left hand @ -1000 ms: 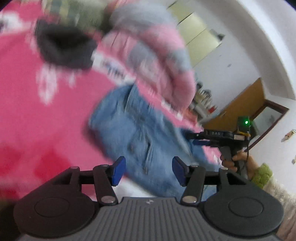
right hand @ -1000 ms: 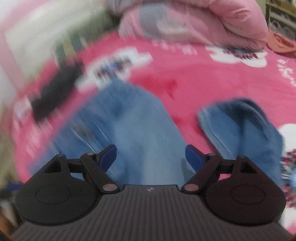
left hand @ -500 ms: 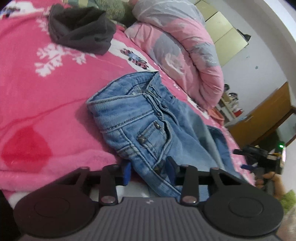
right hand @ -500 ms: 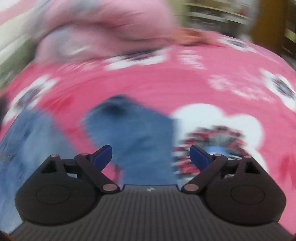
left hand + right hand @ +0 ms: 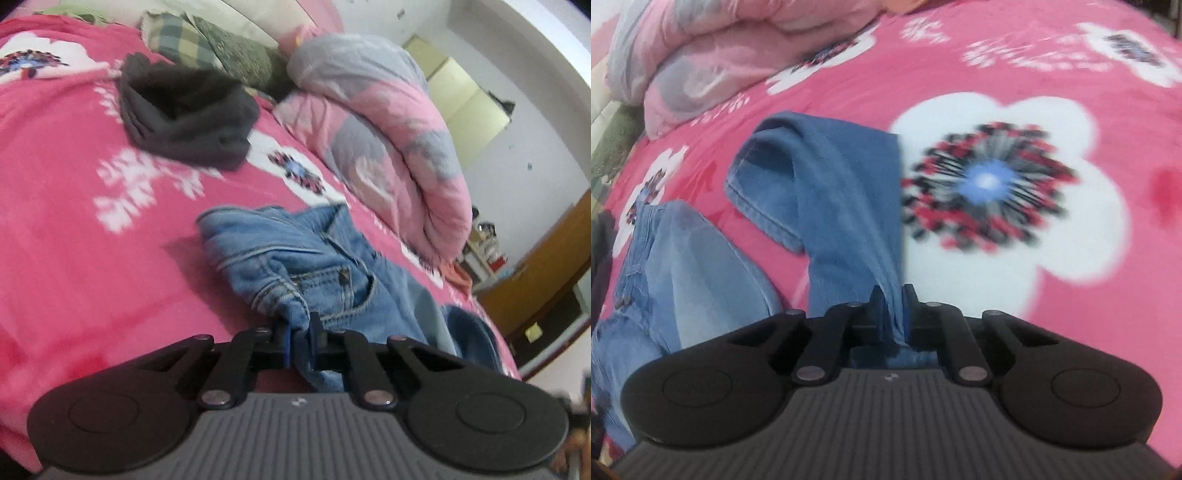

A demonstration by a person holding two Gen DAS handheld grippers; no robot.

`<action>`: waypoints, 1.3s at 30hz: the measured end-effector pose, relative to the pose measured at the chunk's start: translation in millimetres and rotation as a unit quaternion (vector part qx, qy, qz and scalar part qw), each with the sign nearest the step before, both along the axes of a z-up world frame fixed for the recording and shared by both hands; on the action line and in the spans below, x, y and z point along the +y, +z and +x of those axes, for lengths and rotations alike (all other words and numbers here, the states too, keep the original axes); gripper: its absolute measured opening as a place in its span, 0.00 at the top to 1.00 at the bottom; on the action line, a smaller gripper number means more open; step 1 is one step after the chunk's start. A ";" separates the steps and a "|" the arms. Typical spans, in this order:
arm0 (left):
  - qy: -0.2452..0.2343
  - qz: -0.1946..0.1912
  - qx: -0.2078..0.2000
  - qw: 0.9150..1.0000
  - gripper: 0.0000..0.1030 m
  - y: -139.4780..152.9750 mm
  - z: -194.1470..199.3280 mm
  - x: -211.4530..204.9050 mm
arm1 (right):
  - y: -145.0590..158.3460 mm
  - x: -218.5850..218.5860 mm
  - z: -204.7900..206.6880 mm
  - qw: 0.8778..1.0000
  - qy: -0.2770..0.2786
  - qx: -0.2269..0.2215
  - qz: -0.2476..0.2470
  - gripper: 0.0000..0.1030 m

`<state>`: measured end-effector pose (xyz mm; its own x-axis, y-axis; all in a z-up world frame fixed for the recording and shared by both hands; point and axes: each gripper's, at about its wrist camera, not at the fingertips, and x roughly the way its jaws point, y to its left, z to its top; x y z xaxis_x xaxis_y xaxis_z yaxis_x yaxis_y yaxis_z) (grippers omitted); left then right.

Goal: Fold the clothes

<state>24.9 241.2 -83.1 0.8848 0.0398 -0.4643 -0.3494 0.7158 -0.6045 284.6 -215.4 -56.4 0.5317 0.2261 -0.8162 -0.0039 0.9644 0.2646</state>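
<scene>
Both grippers have just closed on the jeans (image 5: 314,269): left gripper (image 5: 298,334) pinches the stitched waistband where half a second ago it stood half open, right gripper (image 5: 891,308) pinches a leg's edge. Crumpled blue denim lies on the fleecy pink bed (image 5: 74,221), near a dark garment (image 5: 184,122) and a puffy quilt (image 5: 388,147).

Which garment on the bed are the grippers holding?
The blue jeans: both pairs of fingers pinch their denim. The dark grey garment lies apart, untouched, further up the bed.
</scene>
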 end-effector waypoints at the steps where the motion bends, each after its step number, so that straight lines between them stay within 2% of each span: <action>1: 0.000 -0.003 -0.002 1.000 0.91 -0.6 -1.7 3.9 | 3.5 -8.1 -18.1 1.000 -0.017 -0.009 0.002 0.95; 4: -0.008 -0.017 -0.003 1.000 0.91 -5.4 -5.3 12.9 | 5.7 -38.8 -86.4 0.997 -0.073 -0.025 0.020 0.96; 8: -0.026 -0.038 0.001 0.999 0.90 -14.6 -8.6 18.9 | -17.0 -65.4 -178.5 0.989 -0.132 0.005 0.067 0.95; 10: -0.032 -0.048 -0.002 0.998 0.89 -16.6 -10.2 22.8 | -9.4 -69.1 -205.5 0.985 -0.156 -0.011 0.076 0.89; 11: -0.034 -0.053 -0.004 0.998 0.86 -17.3 -11.3 24.4 | -3.3 -70.1 -216.7 0.983 -0.165 -0.022 0.074 0.86; 14: -0.044 -0.063 -0.001 0.997 0.79 -18.8 -10.1 27.4 | 40.4 -61.2 -223.8 0.983 -0.156 -0.094 0.004 0.84; 16: -0.050 -0.069 0.000 0.996 0.71 -18.4 -6.3 27.7 | 76.8 -43.8 -216.4 0.978 -0.122 -0.164 -0.030 0.81; 17: -0.049 -0.069 -0.002 0.996 0.65 -17.4 -4.0 27.0 | 93.8 -31.8 -210.7 0.975 -0.096 -0.198 -0.041 0.73; 18: -0.047 -0.069 -0.004 0.997 0.61 -16.1 -1.6 26.0 | 106.2 -11.6 -201.6 0.972 -0.051 -0.223 -0.046 0.67; 19: -0.044 -0.068 -0.007 0.997 0.60 -14.8 0.8 25.0 | 108.6 16.7 -189.0 0.971 0.007 -0.233 -0.049 0.56; 21: -0.037 -0.065 -0.001 0.997 0.64 -14.8 7.5 24.6 | 113.4 73.3 -163.9 0.959 0.122 -0.249 -0.053 0.50; 23: -0.029 -0.065 0.010 0.997 0.72 -15.2 14.8 25.8 | 115.8 130.5 -139.1 0.935 0.234 -0.262 -0.058 0.49; 25: -0.025 -0.069 0.020 0.997 0.77 -15.4 20.6 29.4 | 98.5 192.2 -115.8 0.903 0.329 -0.267 -0.069 0.49; 26: -0.024 -0.070 0.019 0.997 0.83 -15.6 21.7 31.2 | 87.6 221.6 -101.8 0.888 0.364 -0.269 -0.077 0.49; 29: -0.017 -0.067 0.018 0.997 0.91 -17.3 17.5 32.9 | 58.3 289.8 -52.9 0.867 0.426 -0.248 -0.074 0.51; 31: -0.004 -0.071 0.007 0.997 0.93 -11.4 4.4 32.6 | 38.7 328.0 -30.5 0.863 0.444 -0.225 -0.085 0.52; 33: 0.007 -0.060 -0.013 0.998 0.94 -1.2 -12.5 29.6 | 23.6 352.4 -5.6 0.860 0.455 -0.205 -0.103 0.55; 35: 0.006 -0.044 -0.008 0.999 0.94 0.6 -19.9 26.0 | 8.9 365.0 7.1 0.857 0.471 -0.180 -0.110 0.56; 39: 0.006 -0.074 0.018 0.997 0.94 -20.6 -18.8 32.1 | -4.3 367.2 15.2 0.856 0.482 -0.158 -0.104 0.62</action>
